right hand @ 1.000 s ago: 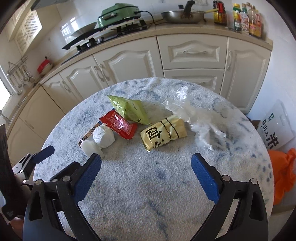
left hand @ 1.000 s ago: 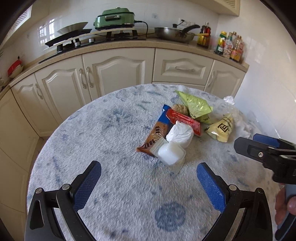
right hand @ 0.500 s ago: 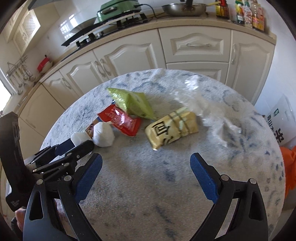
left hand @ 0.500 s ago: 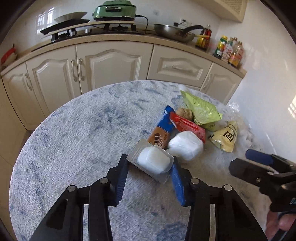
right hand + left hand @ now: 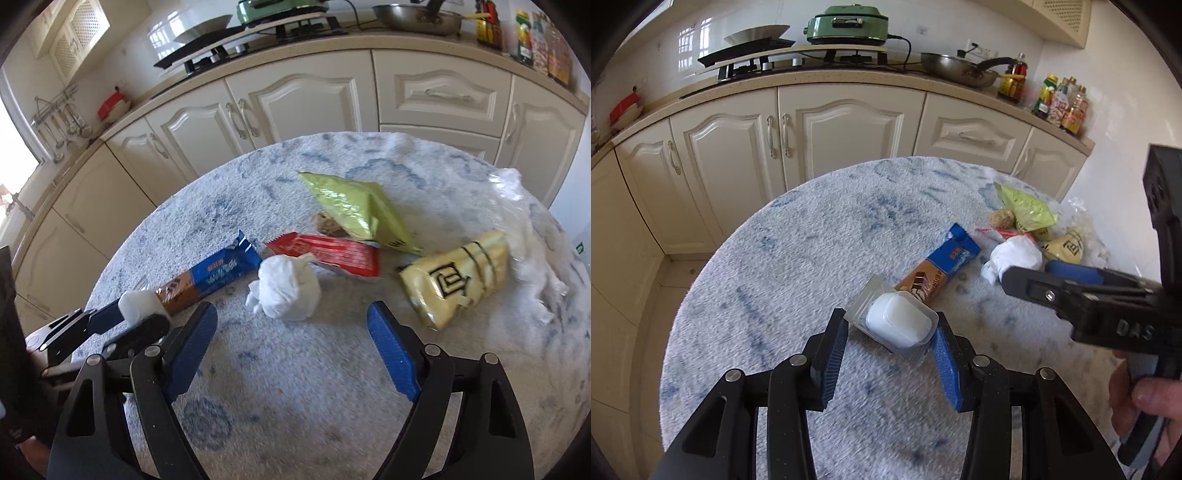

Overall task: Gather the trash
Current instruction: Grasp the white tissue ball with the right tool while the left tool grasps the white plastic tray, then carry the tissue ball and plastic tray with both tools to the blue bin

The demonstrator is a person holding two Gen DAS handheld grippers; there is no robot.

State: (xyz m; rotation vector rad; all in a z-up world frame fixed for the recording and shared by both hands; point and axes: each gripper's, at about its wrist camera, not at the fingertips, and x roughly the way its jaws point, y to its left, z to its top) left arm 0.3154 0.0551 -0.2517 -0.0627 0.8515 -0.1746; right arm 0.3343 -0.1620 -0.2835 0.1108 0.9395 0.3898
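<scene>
Two hand-held grippers, left [image 5: 890, 326] clamping plastic cup [image 5: 899, 324], right [image 5: 291, 334] agape, red wrapper [image 5: 332, 253] clearer rightward.

Bright daylight; window [image 5: 14, 147] left of the stove [image 5: 258, 37] blown out white, glare on the wall tiles [image 5: 698, 44] behind it. Strong fisheye bending, dark corner vignetting. Slight motion blur near frame bottoms.

Both wrist views low, close over table [image 5: 783, 258], facing cabinets [image 5: 303, 103]; shared: wrapper pile.
</scene>
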